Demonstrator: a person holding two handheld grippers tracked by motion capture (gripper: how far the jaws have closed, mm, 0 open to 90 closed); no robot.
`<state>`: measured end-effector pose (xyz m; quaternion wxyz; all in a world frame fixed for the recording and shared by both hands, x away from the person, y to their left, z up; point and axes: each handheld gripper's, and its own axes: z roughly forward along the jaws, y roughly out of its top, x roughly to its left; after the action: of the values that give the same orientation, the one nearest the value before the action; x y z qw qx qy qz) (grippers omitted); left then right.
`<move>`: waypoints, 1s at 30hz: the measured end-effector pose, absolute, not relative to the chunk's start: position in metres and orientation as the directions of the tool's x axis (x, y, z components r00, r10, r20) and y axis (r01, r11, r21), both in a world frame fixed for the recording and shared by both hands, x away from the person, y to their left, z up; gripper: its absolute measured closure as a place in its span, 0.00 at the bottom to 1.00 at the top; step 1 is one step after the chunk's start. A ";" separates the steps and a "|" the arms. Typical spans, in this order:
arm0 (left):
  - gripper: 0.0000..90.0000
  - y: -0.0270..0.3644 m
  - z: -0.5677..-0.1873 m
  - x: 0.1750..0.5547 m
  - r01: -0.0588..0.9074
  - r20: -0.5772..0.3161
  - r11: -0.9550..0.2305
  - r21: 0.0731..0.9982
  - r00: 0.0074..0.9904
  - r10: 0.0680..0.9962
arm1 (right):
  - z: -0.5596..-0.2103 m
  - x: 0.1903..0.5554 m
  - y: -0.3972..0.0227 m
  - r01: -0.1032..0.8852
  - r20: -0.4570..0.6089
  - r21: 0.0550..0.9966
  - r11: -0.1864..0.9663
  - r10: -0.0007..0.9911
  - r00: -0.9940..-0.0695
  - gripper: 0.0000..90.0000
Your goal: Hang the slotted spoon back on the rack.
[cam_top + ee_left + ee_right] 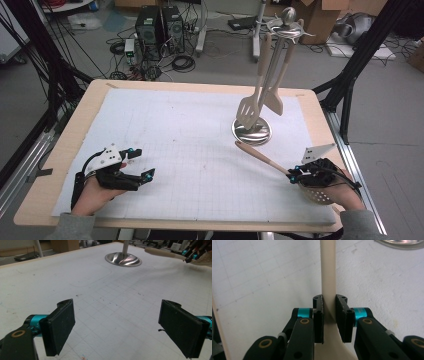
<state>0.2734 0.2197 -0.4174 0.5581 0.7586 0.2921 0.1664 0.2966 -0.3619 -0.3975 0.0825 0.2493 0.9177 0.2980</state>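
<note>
Resting at the lower left of the high view, the left gripper [141,164] lies on the white mat [190,145] in the person's left hand [95,195]. Its jaws stand wide apart, and in the left gripper view [117,326] there is nothing between the two black pads, just the gridded mat.

In the middle right of the high view stands the rack [272,75], with its round metal base [251,131] on the mat. Two utensils hang from its top: a slotted turner [248,111] and, just beside it, a spatula [274,102]. In the left gripper view the base [123,259] is at the top centre.

At the lower right of the high view, the right gripper [295,175] is clamped on the neck of a beige skimmer [262,157]. The handle goes up and to the left from the jaws, toward the base, and its end is near the base but apart from it. The perforated head [320,194] lies under the right hand [350,197], near the bottom edge of the mat. In the right gripper view [329,317] both pads press on the skimmer [328,270] from the two sides, where the handle becomes wider.
</note>
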 end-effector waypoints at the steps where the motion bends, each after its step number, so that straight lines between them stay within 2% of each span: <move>1: 0.16 0.220 -0.417 0.273 0.256 -0.071 -0.207 0.944 0.773 0.631 | -0.396 0.296 -0.364 0.409 0.000 0.596 0.691 0.510 -0.860 0.87; 12: 0.16 0.220 -0.417 0.273 0.256 -0.073 -0.204 0.945 0.772 0.631 | -0.378 0.291 -0.380 0.395 0.037 0.699 0.597 0.521 -0.853 0.87; 30: 0.16 0.220 -0.418 0.273 0.260 -0.076 -0.204 0.944 0.772 0.631 | -0.347 0.285 -0.398 0.312 0.012 0.818 0.483 0.529 -0.849 0.87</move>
<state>0.2733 0.2202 -0.4176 0.5581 0.7580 0.2939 0.1660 0.2848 -0.3977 -0.3470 0.1216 0.2467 0.8524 0.4446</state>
